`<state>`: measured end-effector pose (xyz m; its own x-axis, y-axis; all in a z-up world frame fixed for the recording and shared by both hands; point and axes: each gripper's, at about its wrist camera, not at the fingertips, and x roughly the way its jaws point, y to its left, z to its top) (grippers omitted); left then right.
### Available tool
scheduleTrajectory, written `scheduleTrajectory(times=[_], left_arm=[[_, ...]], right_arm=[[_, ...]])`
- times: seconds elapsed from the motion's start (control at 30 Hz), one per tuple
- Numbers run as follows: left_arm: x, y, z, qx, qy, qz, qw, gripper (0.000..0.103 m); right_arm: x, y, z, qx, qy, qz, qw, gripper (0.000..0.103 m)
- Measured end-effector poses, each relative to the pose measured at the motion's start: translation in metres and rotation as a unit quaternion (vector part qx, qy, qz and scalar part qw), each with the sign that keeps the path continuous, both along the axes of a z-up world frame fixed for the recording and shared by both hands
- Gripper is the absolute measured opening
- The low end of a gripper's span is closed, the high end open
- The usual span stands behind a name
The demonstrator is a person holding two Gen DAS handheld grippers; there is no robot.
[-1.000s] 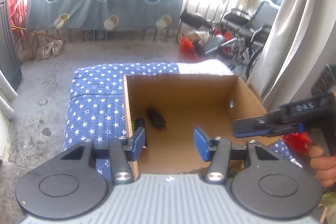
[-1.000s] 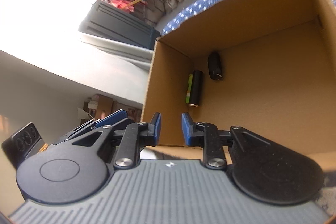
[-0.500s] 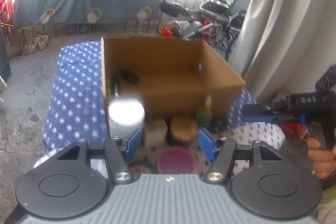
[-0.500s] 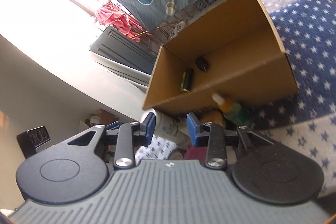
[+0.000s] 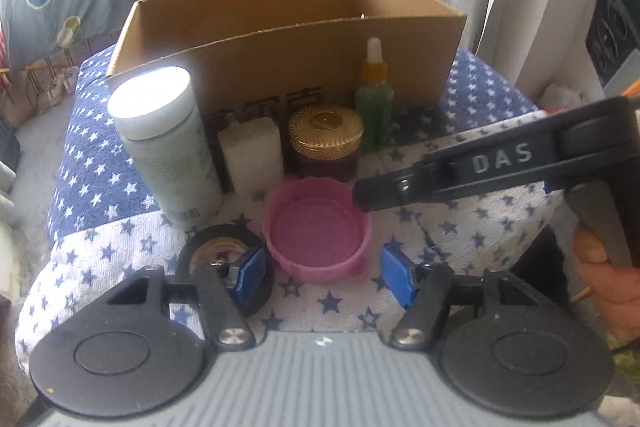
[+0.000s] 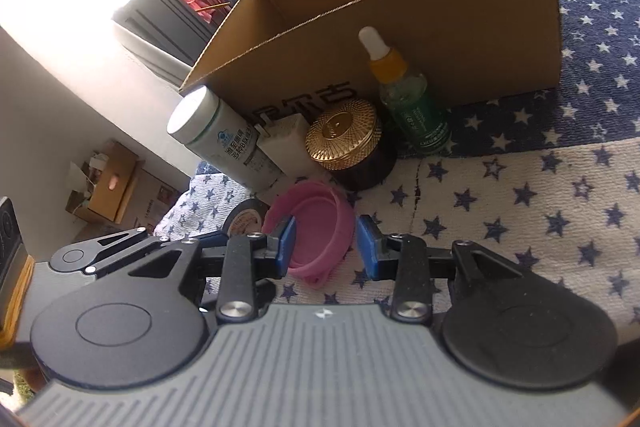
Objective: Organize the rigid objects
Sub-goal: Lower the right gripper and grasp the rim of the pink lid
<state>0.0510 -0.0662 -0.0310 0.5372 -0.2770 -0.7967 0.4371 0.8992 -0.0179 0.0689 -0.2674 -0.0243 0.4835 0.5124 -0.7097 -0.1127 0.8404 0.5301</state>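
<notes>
Two grippers hang low over a star-printed blue and white cloth [image 5: 460, 227] that covers the surface. The left gripper [image 5: 322, 273] has its blue fingers [image 5: 250, 273] set wide apart, with nothing pressed between them; the near rim of a round pink plastic lid [image 5: 316, 227], lying open side up on the cloth, sits in the gap just ahead, and the left finger overlaps a black roll of tape [image 5: 218, 251] lying flat at the lid's left. The right gripper [image 6: 326, 247] has its fingers [image 6: 366, 247] at a narrower spread, also gripping nothing: in its own camera the pink lid's [image 6: 320, 223] wall lies between them, untouched as far as can be told. From the left camera, the right gripper's dark body [image 5: 500, 163] reaches in from the right, its tip at the lid's far right rim, held by a person's hand [image 5: 608, 283].

Behind the lid stands a row of items: a tall white cylindrical bottle with a flat white cap [image 5: 164, 147] at the left, a small white rectangular block [image 5: 252, 157], a dark round jar with a gold patterned lid [image 5: 326, 139], and a green glass dropper bottle with an amber collar and white bulb [image 5: 374, 99] at the right. All stand upright, close before an open brown cardboard box [image 5: 280, 59] with printed characters on its front wall.
</notes>
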Motion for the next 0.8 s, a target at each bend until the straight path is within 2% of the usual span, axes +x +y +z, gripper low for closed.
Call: scheduleTrajectory(times=[0.2, 0.43, 0.63, 0.8], left_arm=[[0.011, -0.006, -0.008, 0.007, 0.010, 0.004, 0.9999, 0.065], [0.007, -0.010, -0.008, 0.006, 0.006, -0.001, 1.0000, 0.066], [0.001, -0.012, -0.008, -0.025, 0.028, -0.019, 0.9991, 0.066], [-0.002, -0.022, -0.012, 0.002, 0.011, -0.032, 0.9994, 0.067]], right_arm=[[0.010, 0.010, -0.012, -0.010, 0.010, -0.006, 1.000, 0.033], [0.015, 0.016, -0.029, -0.014, 0.021, -0.016, 1.000, 0.017], [0.006, 0.003, -0.023, -0.013, 0.024, -0.024, 0.999, 0.017], [-0.001, -0.007, -0.025, -0.007, 0.035, -0.030, 0.999, 0.016]])
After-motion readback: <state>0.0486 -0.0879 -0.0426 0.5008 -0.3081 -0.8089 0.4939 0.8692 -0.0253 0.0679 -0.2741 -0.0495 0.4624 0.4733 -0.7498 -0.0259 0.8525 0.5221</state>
